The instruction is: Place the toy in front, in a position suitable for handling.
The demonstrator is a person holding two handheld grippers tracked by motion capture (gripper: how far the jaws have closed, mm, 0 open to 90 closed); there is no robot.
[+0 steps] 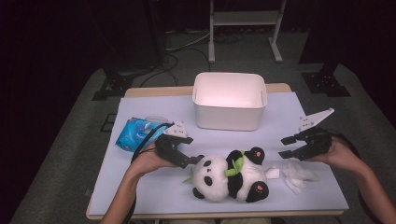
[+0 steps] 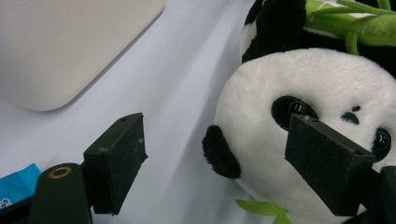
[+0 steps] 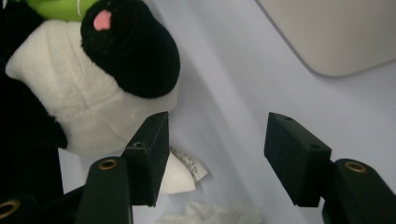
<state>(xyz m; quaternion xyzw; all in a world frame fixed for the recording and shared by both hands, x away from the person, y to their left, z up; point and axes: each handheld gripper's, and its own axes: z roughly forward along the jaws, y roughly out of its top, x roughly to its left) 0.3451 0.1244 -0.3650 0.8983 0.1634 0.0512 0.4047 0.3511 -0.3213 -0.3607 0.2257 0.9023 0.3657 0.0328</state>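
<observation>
A black-and-white panda plush (image 1: 231,176) with a green bamboo sprig lies on its back near the table's front edge, head to the left. My left gripper (image 1: 193,161) is open right at its head. In the left gripper view the panda's head (image 2: 299,79) sits just ahead of the spread jaws of that gripper (image 2: 217,135), one jaw in front of its face, and neither pad presses on it. My right gripper (image 1: 284,147) is open, raised to the right of the panda's feet. In the right gripper view nothing lies between the jaws of this gripper (image 3: 217,135), with a black foot (image 3: 135,51) to their left.
A white bin (image 1: 229,114) stands at the back middle of the lilac-covered table (image 1: 154,186). A blue wipes pack (image 1: 135,133) lies behind my left hand. A crumpled white cloth (image 1: 299,176) lies under my right hand, beside the panda's sewn tag (image 3: 184,175).
</observation>
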